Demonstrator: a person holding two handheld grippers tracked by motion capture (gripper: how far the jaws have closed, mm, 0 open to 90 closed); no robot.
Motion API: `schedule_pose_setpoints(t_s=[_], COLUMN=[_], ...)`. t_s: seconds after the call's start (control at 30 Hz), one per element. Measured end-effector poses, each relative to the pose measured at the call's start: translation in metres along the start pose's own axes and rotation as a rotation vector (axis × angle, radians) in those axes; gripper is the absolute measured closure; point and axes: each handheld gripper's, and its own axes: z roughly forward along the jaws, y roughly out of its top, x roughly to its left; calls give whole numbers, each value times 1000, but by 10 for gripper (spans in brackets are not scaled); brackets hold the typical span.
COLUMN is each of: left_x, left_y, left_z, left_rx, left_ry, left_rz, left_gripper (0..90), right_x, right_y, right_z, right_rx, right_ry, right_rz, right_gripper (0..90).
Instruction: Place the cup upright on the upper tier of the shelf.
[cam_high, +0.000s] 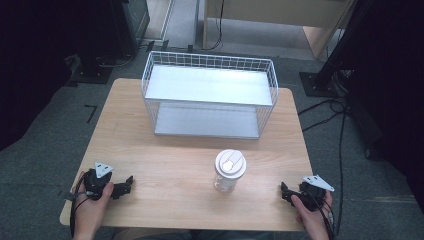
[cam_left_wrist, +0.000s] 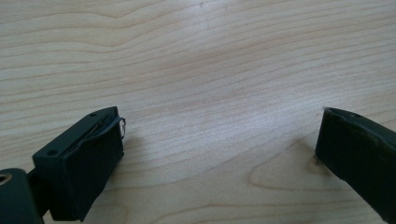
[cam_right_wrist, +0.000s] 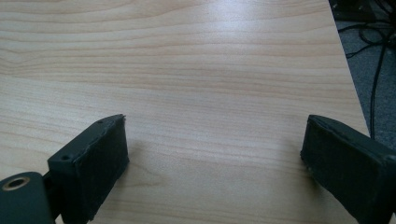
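Note:
A clear cup with a white lid (cam_high: 229, 170) stands upright on the wooden table (cam_high: 165, 165), near the front and right of the middle. My left gripper (cam_high: 129, 183) rests on the table at the front left, held by a hand, jaws pointing toward the cup. In the left gripper view its jaws (cam_left_wrist: 219, 140) stand wide apart over bare wood. My right gripper (cam_high: 284, 191) lies at the front right, pointing left toward the cup. Its jaws (cam_right_wrist: 215, 144) are open with only tabletop between them. Both grippers are well apart from the cup.
A white wire rack (cam_high: 210, 95) with two grey shelves stands at the back of the table. The table's right edge (cam_right_wrist: 348, 74) lies close to my right gripper, with cables (cam_high: 335, 110) on the grey floor beyond it. Dark stands flank the table.

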Motion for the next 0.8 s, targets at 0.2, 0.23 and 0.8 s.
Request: schedule_pose_setpoints(t_s=[0.2, 0.23, 0.8], left_x=[0, 0, 0], left_y=[0, 0, 0], left_z=[0, 0, 0], left_rx=[1, 1, 1], left_ry=[1, 2, 2], left_rz=[-2, -2, -2], left_gripper=[13, 13, 13], right_x=[2, 2, 52], right_y=[0, 1, 13], right_z=[-1, -2, -19], right_rx=[13, 12, -66], right_ry=[-19, -23, 80], right_rz=[15, 14, -56], right_gripper=[54, 54, 52])
